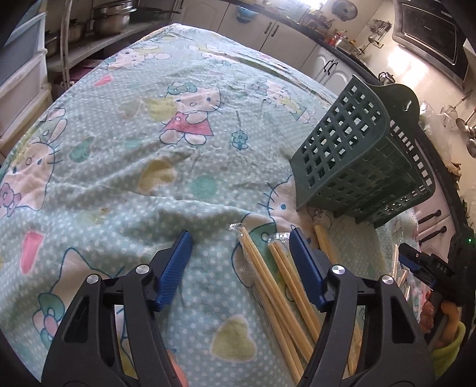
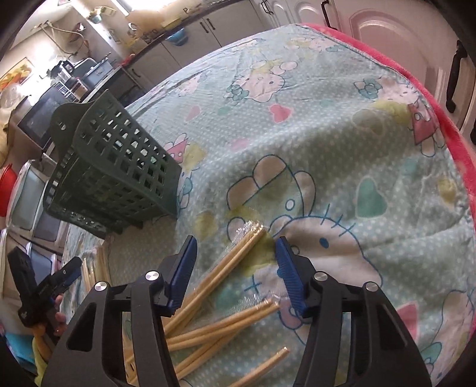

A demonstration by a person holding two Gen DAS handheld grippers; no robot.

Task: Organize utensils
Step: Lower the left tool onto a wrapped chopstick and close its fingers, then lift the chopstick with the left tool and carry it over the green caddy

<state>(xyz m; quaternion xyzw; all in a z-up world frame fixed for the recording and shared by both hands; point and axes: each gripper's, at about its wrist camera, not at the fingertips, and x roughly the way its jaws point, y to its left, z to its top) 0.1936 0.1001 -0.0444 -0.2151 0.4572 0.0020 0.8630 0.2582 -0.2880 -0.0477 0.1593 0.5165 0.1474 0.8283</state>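
Several pairs of wooden chopsticks in clear wrappers (image 1: 276, 279) lie on the cartoon-print cloth (image 1: 148, 148); they also show in the right wrist view (image 2: 226, 268). A dark green lattice utensil basket (image 1: 357, 154) stands on the cloth beyond them, also seen in the right wrist view (image 2: 119, 166). My left gripper (image 1: 241, 241) is open and empty, its right finger beside two wrapped pairs. My right gripper (image 2: 236, 247) is open and empty, with the tip of one wrapped pair between its fingers. The right gripper also shows at the left view's right edge (image 1: 422, 265).
The cloth-covered table has a pink edge (image 2: 440, 113) on the right side. Kitchen cabinets (image 1: 285, 32) and counters with pots (image 1: 113, 15) surround the table. The left gripper shows at the right view's left edge (image 2: 44, 285).
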